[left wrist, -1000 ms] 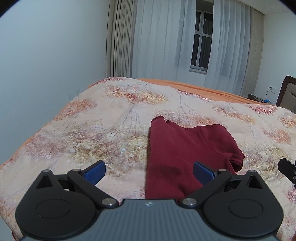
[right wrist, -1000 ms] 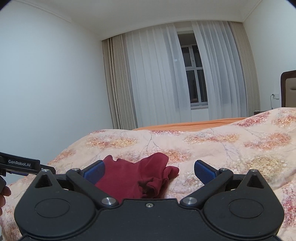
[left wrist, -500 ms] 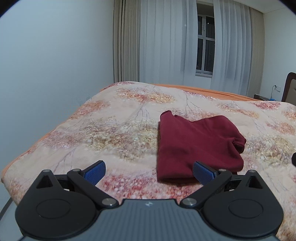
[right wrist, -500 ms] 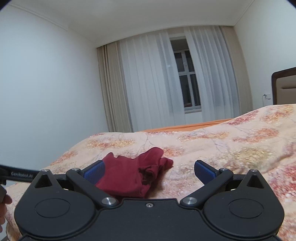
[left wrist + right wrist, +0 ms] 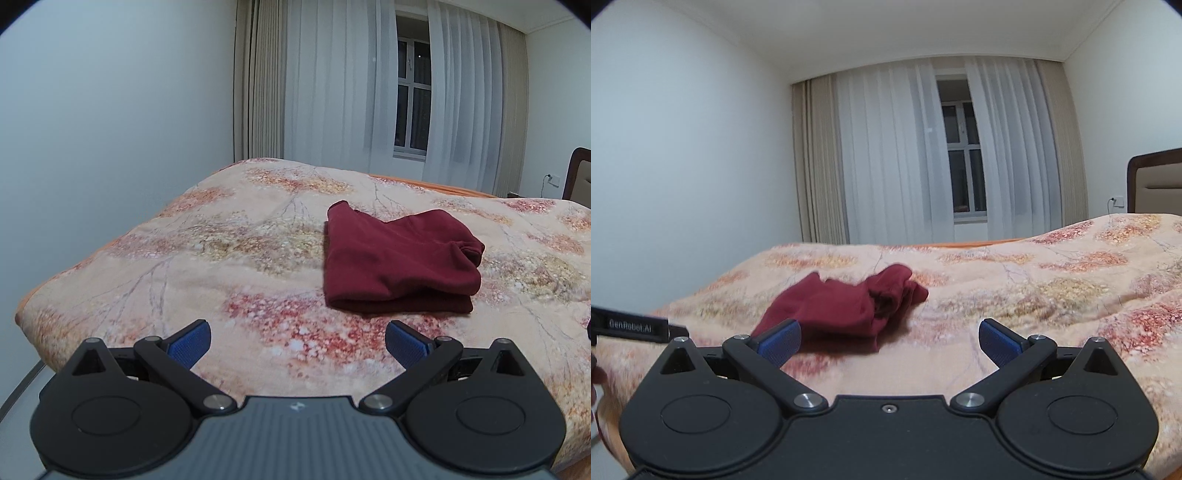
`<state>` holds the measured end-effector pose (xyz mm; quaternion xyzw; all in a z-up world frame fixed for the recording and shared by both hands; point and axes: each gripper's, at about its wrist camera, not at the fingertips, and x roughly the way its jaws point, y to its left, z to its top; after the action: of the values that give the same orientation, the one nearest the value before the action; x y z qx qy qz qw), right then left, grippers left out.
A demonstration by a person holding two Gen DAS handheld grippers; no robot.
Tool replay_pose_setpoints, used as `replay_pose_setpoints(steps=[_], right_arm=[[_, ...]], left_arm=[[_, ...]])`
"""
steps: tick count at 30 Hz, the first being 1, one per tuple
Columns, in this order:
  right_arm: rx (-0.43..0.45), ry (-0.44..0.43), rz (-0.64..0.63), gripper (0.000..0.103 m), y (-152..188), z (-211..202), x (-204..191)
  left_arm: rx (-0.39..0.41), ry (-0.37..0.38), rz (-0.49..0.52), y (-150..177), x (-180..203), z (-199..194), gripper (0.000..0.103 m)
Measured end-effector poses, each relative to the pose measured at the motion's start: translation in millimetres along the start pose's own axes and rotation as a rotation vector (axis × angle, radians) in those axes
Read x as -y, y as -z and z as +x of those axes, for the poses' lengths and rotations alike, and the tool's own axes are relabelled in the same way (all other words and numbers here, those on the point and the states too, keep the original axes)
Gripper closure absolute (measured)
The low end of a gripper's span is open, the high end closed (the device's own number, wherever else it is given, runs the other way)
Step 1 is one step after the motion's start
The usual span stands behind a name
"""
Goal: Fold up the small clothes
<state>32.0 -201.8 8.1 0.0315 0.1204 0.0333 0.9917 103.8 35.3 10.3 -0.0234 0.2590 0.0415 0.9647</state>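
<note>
The left gripper [image 5: 297, 341] hangs with its blue-padded fingers spread wide and nothing between them, held off the near edge of the bed. The right gripper [image 5: 889, 341] is likewise wide apart and empty, its left fingertip overlapping the near corner of the cloth in that view, though whether it touches cannot be told. At the left edge of the right wrist view a black bar labelled GenRobot.AI [image 5: 631, 325] shows, with part of a hand [image 5: 596, 384] beneath it.

Ahead of both tools, apart from the left one, lies a dark red garment [image 5: 399, 264], folded into a compact stack of layers with a bunched cuff or hem at its right side. It rests on a floral bedspread [image 5: 236, 258] in peach, pink and yellow tones, slightly rumpled. An orange sheet edge [image 5: 436, 184] peeks out at the far side.

Beyond the bed, sheer white curtains [image 5: 332, 88] flanked by beige drapes cover a window [image 5: 413, 92] that is dark outside. Plain pale walls [image 5: 110, 110] surround, and a brown padded headboard [image 5: 1156, 181] stands at the right.
</note>
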Motion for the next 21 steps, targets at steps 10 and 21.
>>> replay_pose_setpoints(steps=[10,21], right_arm=[[-0.041,-0.001,-0.038,0.001,18.6,-1.3,-6.5],[-0.052,-0.004,-0.034,0.001,23.3,1.5,-7.7]], left_arm=[[-0.001,-0.028,0.017,23.3,-12.1,-2.8,0.000],[-0.014,-0.047,0.005,34.2,-21.8,2.0,0.000]])
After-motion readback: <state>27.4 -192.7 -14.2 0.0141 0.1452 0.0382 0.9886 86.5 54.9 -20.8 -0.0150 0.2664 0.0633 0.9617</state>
